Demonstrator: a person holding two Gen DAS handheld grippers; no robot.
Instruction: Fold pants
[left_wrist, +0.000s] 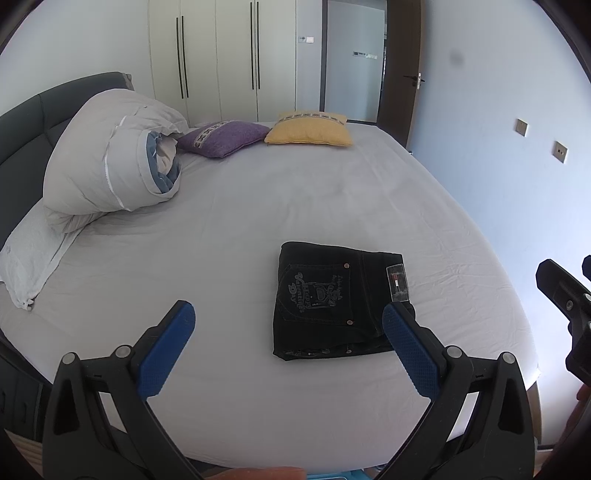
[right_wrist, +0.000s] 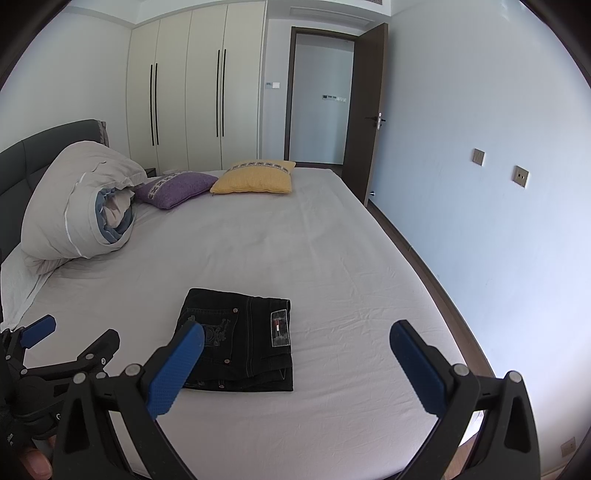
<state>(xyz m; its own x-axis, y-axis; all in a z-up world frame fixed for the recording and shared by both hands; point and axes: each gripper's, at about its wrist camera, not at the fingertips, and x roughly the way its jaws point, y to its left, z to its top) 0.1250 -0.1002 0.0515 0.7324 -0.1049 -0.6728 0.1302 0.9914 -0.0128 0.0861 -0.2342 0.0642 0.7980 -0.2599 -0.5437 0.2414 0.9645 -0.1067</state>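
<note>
Pants (left_wrist: 338, 301) sit folded in a square near the bed's (left_wrist: 258, 206) front edge. Left gripper (left_wrist: 288, 347) and right gripper (right_wrist: 297, 363) both gape wide, holding nothing. Floor, probably wood, shows only from the right wrist.

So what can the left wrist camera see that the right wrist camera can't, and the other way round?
Only the left wrist view shows the crumpled white cloth at the bed's left edge, spread below the rolled duvet, nearly whole.

Only the right wrist view shows the dark wooden floor strip along the pale blue wall.

Both show the folded black denim pants lying on the white bed sheet, the yellow cushion, the purple cushion, and both grippers open: left gripper, right gripper.
</note>
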